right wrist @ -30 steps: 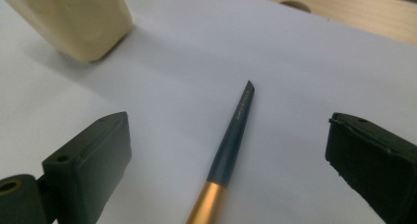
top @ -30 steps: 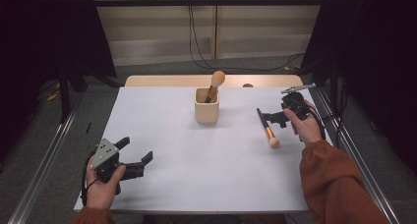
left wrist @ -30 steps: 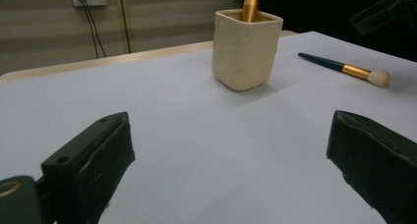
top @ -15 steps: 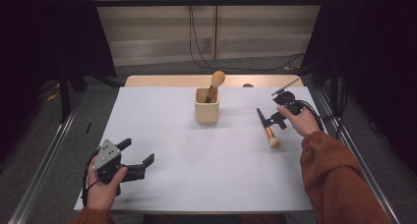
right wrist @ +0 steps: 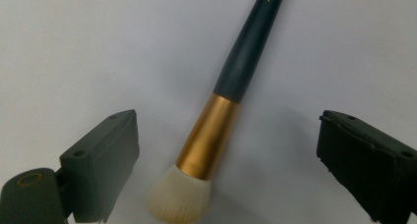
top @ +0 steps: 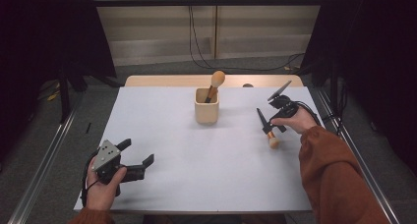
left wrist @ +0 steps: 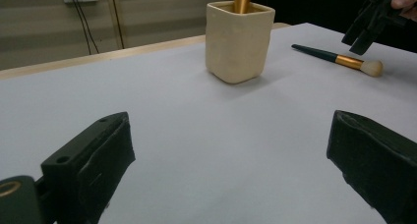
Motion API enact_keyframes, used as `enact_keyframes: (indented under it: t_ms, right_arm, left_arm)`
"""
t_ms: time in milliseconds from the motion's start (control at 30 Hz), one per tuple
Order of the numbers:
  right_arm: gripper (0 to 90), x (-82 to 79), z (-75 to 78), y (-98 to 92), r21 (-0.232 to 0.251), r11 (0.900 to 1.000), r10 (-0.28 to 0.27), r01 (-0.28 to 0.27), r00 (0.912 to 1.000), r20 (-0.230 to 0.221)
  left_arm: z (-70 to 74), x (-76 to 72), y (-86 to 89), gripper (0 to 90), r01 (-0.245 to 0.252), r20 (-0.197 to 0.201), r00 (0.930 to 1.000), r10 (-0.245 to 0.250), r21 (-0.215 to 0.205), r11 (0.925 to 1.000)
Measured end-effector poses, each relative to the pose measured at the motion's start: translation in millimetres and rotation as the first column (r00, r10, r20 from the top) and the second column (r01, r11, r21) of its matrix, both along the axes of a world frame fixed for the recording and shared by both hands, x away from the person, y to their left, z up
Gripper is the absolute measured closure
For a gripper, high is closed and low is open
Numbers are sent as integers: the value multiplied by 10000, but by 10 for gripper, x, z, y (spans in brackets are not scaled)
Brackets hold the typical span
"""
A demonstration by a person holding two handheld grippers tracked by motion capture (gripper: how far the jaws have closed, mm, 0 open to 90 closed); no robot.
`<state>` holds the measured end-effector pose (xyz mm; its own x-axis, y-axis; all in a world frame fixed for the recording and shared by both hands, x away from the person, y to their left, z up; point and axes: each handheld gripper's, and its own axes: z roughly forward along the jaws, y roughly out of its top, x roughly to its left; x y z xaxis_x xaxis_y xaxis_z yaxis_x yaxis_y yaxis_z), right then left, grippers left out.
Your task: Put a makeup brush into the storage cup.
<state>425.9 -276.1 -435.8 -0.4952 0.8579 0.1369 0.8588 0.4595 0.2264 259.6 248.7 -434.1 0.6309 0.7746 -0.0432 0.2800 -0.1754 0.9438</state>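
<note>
A makeup brush (top: 262, 118) with a dark green handle, gold ferrule and white bristles lies flat on the white table (top: 206, 180), right of centre. My right gripper (top: 273, 127) hangs just over it, pointing down. In the right gripper view the brush (right wrist: 231, 86) lies between the open jaws of that gripper (right wrist: 233, 155); they have just been closing a little and neither pad touches it. My left gripper (top: 136, 152) rests open near the front left corner, nothing between its jaws (left wrist: 231, 165).
A cream square cup (top: 206, 108) stands at the middle back of the table with a tan-headed, gold-handled brush (top: 216, 81) upright in it. From the left gripper view the cup (left wrist: 239, 42) is ahead, the lying brush (left wrist: 339, 61) to its right.
My right gripper has moved left and slightly down, coming over the lying brush, and its jaws have narrowed a little. The left hand and gripper have stayed put.
</note>
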Motion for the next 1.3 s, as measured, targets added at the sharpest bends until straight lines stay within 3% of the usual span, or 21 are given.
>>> enact_keyframes:
  t_ms: [233,433,833,1300]
  right_arm:
    - [416,-25,-2,-3,77,10000,55,-52,9989,-471]
    - [568,-12,7,-4,321,9995,24,-4,9981,-623]
    - [653,-18,-27,-9,325,9995,17,10,9964,-847]
    - [746,-14,-54,-54,793,9967,-73,162,9937,-1117]
  left_arm:
    - [8,-12,16,36,-168,113,9998,168,-28,9999]
    - [3,-15,19,36,-155,95,9998,155,47,9999]
    - [3,-20,18,36,-122,94,9999,120,163,9998]
    - [-2,-18,12,36,-91,82,9999,89,154,9998]
